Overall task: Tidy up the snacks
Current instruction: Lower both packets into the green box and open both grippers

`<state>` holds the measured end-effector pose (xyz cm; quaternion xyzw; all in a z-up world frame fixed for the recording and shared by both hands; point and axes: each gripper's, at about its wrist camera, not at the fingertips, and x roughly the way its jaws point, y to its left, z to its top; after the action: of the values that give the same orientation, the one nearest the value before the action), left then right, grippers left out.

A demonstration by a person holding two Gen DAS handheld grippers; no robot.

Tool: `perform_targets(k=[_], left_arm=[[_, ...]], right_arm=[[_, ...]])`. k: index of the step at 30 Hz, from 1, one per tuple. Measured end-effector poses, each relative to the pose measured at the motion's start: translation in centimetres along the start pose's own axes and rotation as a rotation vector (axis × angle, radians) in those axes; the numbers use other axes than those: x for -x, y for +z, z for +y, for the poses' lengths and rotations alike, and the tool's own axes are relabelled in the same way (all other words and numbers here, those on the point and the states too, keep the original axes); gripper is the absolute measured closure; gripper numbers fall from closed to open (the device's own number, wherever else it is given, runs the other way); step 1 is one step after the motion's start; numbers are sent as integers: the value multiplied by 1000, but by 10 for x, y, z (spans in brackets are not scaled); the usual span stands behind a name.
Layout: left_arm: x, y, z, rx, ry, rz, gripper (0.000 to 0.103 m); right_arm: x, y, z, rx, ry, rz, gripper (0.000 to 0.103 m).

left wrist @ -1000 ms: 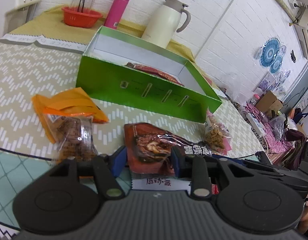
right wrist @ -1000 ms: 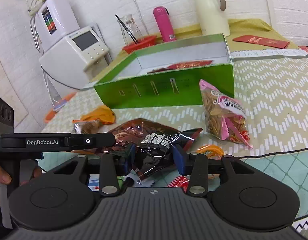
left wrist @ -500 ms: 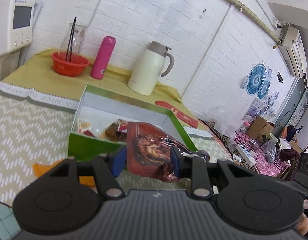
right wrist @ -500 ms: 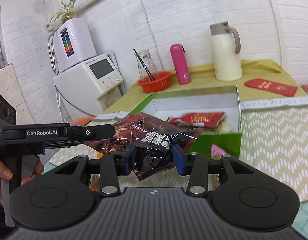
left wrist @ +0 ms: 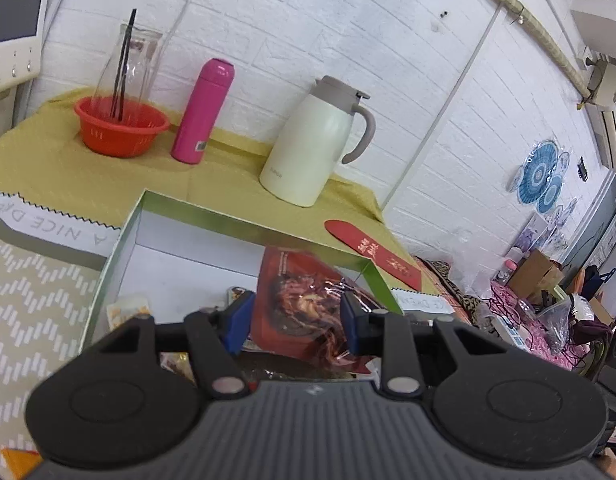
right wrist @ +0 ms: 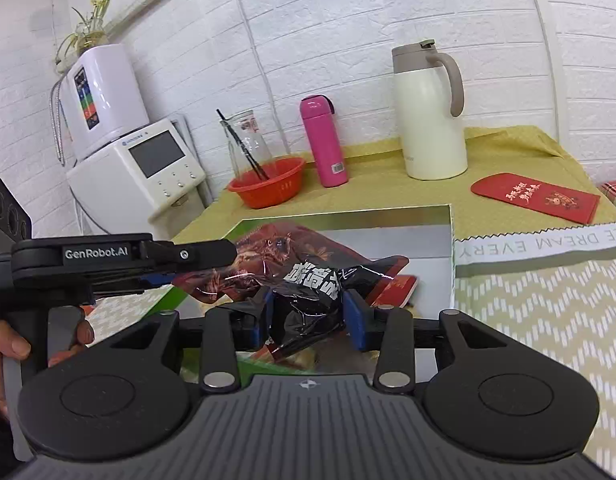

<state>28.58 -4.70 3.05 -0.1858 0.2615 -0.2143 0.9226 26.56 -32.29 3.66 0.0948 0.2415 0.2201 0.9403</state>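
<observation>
A dark red and black snack packet (left wrist: pixel 303 288) hangs over the open green box (left wrist: pixel 243 222). My left gripper (left wrist: pixel 295 316) is shut on its red end. In the right wrist view the same packet (right wrist: pixel 308 264) stretches across the box (right wrist: pixel 452 248). My right gripper (right wrist: pixel 308 314) has its blue pads pressing the crumpled black end, and its jaws are closing. The left gripper (right wrist: pixel 211 268) comes in from the left, held by a hand (right wrist: pixel 11 344). A red packet (right wrist: pixel 400 288) and other small snacks (left wrist: pixel 127 312) lie inside the box.
Behind the box, on a yellow cloth, stand a red basket (right wrist: pixel 267 184) with a glass carafe, a pink flask (right wrist: pixel 324 140) and a white jug (right wrist: pixel 428 112). A red envelope (right wrist: pixel 536 198) lies at the right. A white water dispenser (right wrist: pixel 135 168) stands beyond the table's left edge.
Both grippers have lifted the packet off the table and carried it forward over the green box. The loose snacks on the table have dropped out of view.
</observation>
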Motion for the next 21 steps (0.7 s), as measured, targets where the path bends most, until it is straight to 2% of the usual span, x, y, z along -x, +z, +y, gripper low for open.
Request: perform_targets(k=[3, 5, 6, 8, 10, 11, 13, 14, 15, 17, 21], left_arm=[[-27, 1, 10, 2, 12, 51, 71], [-42, 1, 17, 23, 16, 100, 39], [-45, 0, 20, 41, 38, 105, 25], [-45, 0, 24, 50, 68, 88, 23], [-43, 2, 25, 38, 87, 73, 16], [-41, 2, 25, 31, 92, 67, 16], [-38, 3, 22, 5, 101, 75, 16], [-36, 3, 18, -17, 112, 75, 16], [-33, 3, 15, -39, 130, 67, 16], [-27, 2, 9, -74, 144, 52, 16], [-9, 3, 2, -65, 150, 43, 16]], right_arm=[[-21, 1, -15, 6, -12, 4, 36], [-37, 0, -22, 17, -48, 42, 43], [-45, -1, -24, 26, -82, 66, 43], [-53, -4, -25, 58, -112, 72, 46], [-55, -5, -23, 98, -130, 58, 44], [-55, -5, -21, 109, -134, 52, 42], [-54, -5, -21, 114, -134, 48, 29], [-52, -4, -20, 115, -131, 46, 12], [-50, -5, -18, 117, -130, 40, 0], [-42, -3, -14, 126, -133, 18, 0], [-24, 0, -5, 139, -137, 7, 0]])
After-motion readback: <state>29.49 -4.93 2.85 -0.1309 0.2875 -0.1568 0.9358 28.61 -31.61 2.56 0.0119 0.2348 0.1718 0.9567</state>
